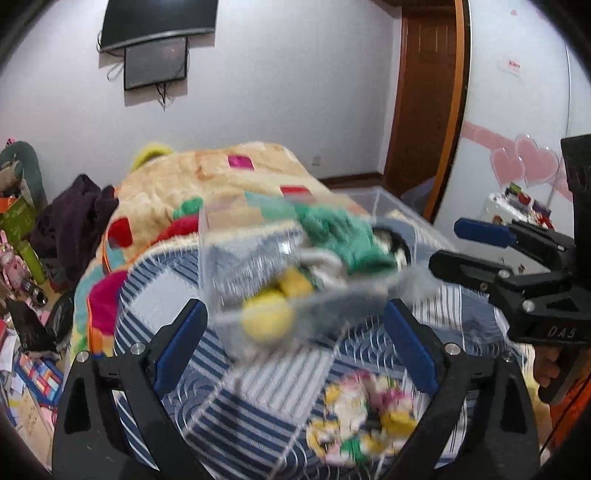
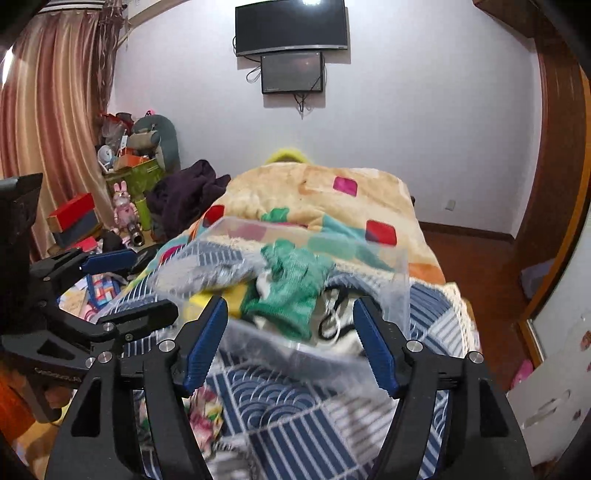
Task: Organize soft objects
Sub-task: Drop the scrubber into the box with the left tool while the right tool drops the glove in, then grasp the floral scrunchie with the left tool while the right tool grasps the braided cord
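Two black grippers with blue finger pads face a bed. The left gripper [image 1: 293, 334] has its fingers spread wide, one on each side of a clear plastic bin [image 1: 221, 266], and grips nothing. The right gripper [image 2: 290, 341] is spread just as wide around the same bin's near edge; whether its pads touch the plastic is hard to tell, since the bin is blurred.

The bin sits on a blue and white striped bedspread [image 2: 280, 417]. Inside it lie a green knitted cloth [image 2: 291, 291], a round yellow soft object [image 1: 267, 319] pressed against the near wall, and grey and white fabric.

A floral cloth [image 1: 364, 417] lies bunched on the bedspread, near the left gripper. Behind the bin is a beige plush blanket [image 2: 306, 192] with coloured squares. On the far wall hang two dark screens [image 2: 291, 26].
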The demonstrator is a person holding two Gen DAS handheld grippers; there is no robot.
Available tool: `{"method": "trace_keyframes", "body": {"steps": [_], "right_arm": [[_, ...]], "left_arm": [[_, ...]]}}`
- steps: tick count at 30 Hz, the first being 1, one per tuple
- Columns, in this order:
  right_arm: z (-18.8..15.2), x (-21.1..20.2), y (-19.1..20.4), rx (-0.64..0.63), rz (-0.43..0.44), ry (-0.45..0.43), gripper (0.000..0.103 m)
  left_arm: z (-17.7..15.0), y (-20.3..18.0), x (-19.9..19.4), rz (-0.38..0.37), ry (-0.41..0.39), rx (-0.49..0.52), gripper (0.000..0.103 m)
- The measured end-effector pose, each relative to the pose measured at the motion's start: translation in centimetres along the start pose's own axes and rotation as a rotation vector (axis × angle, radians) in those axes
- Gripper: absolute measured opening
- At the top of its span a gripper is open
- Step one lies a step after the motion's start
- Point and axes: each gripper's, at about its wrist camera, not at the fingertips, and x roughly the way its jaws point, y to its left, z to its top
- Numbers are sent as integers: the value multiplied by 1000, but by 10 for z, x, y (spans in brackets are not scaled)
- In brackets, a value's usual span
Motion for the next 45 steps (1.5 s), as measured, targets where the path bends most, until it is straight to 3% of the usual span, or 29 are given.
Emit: {"method": "trace_keyframes", "body": {"steps": [13, 17, 19, 22, 24, 26, 31, 34, 37, 45], "right_arm": [[-64, 16, 11, 21, 45, 185, 67], [-75, 18, 11, 35, 73, 220, 67], [-81, 20, 9, 53, 99, 238, 60], [-86, 26, 10, 52, 114, 268, 45], [-86, 26, 12, 43, 115, 261, 43], [-85, 26, 15, 31, 131, 260, 32], [-86, 28, 24, -15, 108, 251, 12], [-86, 28, 22, -6, 109, 245, 8], [-86, 26, 19, 10, 101, 236, 7], [-78, 10, 9, 29, 77, 166, 7]], "left_arm": [[-65, -2, 21, -48, 197, -43, 97], [-72, -8, 27, -40, 204, -28, 97], [-74, -13, 28, -27, 191, -5, 96], [-72, -19, 30, -36, 180, 12, 85], [-72, -21, 31, -31, 164, 29, 78], [-74, -22, 30, -41, 152, 32, 73], [-75, -27, 28, -38, 141, 56, 45], [-74, -29, 27, -45, 142, 73, 25], [-73, -27, 25, -55, 141, 65, 15], [-63, -17, 10, -57, 96, 31, 11]]}}
